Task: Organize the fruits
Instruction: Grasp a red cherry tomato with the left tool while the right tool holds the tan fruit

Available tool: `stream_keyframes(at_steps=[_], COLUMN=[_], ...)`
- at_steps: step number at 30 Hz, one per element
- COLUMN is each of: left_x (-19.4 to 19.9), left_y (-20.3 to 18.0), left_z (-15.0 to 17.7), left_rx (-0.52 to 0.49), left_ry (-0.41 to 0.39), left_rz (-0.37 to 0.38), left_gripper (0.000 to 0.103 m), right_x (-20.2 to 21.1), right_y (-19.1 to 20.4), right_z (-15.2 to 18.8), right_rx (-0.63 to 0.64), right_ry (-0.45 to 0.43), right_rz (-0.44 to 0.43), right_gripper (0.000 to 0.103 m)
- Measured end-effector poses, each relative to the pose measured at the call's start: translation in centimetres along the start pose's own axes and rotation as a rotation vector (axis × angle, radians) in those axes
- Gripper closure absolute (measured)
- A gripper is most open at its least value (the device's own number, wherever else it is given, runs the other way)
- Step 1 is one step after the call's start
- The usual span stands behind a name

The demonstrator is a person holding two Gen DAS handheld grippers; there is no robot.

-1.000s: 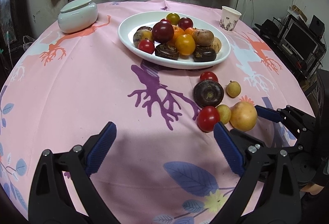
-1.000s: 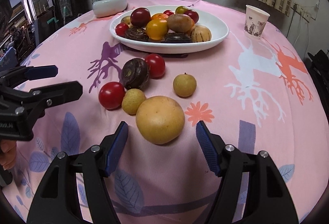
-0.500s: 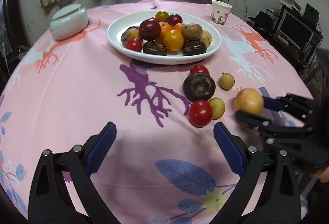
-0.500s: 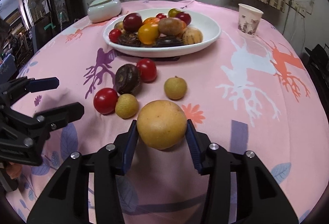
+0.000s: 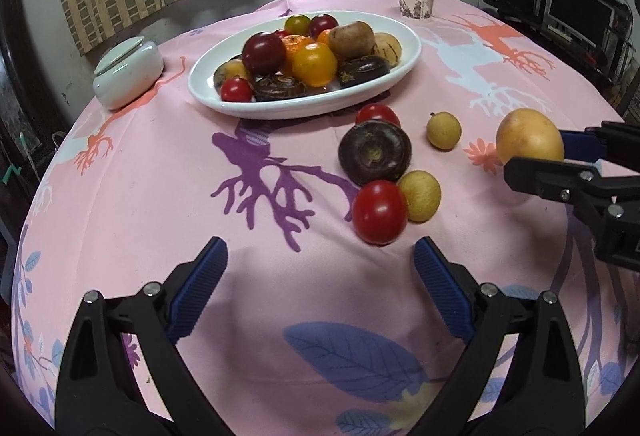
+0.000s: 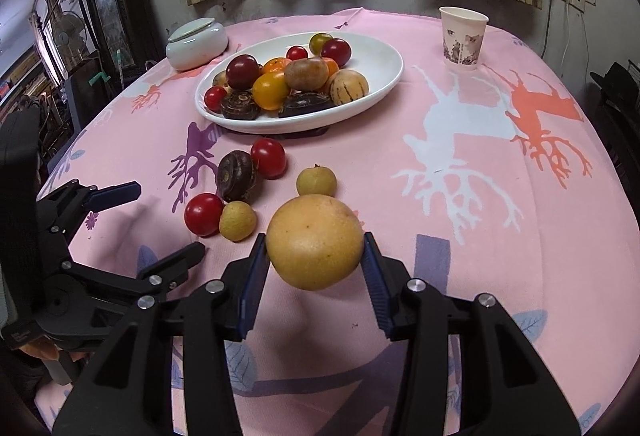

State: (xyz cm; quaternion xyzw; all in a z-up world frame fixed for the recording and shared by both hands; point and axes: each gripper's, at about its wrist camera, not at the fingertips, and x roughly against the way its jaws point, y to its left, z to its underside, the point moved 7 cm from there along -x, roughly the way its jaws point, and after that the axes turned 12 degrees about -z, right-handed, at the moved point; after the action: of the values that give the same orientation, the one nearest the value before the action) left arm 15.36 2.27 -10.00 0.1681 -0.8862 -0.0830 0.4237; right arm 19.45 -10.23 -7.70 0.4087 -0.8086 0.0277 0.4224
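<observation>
Our right tool (image 6: 315, 256) squeezes the big yellow fruit (image 6: 315, 242), lifted off the surface (image 6: 460, 276), near the white plate (image 6: 380, 83). Next we carry it there. Our left tool (image 5: 320, 276) is wide, nothing inside, by the red tomato (image 5: 379, 211).

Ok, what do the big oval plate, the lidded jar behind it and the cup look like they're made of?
Oval plate: probably glazed ceramic; white, glossy, with soft highlights along the rim.
Lidded jar: likely glazed ceramic too; pale, smooth, shiny, thick-walled.
Cup: looks like paper; thin rolled rim, matte wall, printed picture.
</observation>
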Motion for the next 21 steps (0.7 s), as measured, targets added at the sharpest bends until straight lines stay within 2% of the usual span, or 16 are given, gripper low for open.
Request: stream_keyframes(at_steps=[5, 7, 8, 9, 17, 21], left_x=[-0.2, -0.3, -0.4, -0.5, -0.8, -0.1], left_y=[-1.1, -1.3, -1.6, -1.9, -2.1, -0.7], left_z=[-0.7, -1.3, -1.4, -1.5, -1.5, -1.6], left_rx=[-0.065, -0.085, -0.086, -0.089, -0.058, 0.035], left_ry=[-0.019, -0.026, -0.021, -0.009, -0.009, -0.005], left_rz=[-0.049, -0.053, -0.016, 0.012, 0.035, 0.041], left_gripper=[0.022, 0.035, 0.056, 0.068, 0.073, 0.073], right_x=[0.3, 0.4, 0.5, 0.5, 0.3, 0.3], right_y=[0.2, 0.3, 0.2, 0.1, -0.2, 0.0], right_z=[0.0, 0.0, 0.0, 0.0, 0.2, 0.2], right_rx=[0.001, 0.001, -0.002, -0.005, -0.017, -0.007], right_ry=[-0.003, -0.006, -0.006, -0.006, 0.006, 0.003], right_rz=[-0.012, -0.010, -0.009, -0.009, -0.002, -0.007], right_gripper=[0.057, 0.057, 0.057, 0.057, 0.057, 0.057])
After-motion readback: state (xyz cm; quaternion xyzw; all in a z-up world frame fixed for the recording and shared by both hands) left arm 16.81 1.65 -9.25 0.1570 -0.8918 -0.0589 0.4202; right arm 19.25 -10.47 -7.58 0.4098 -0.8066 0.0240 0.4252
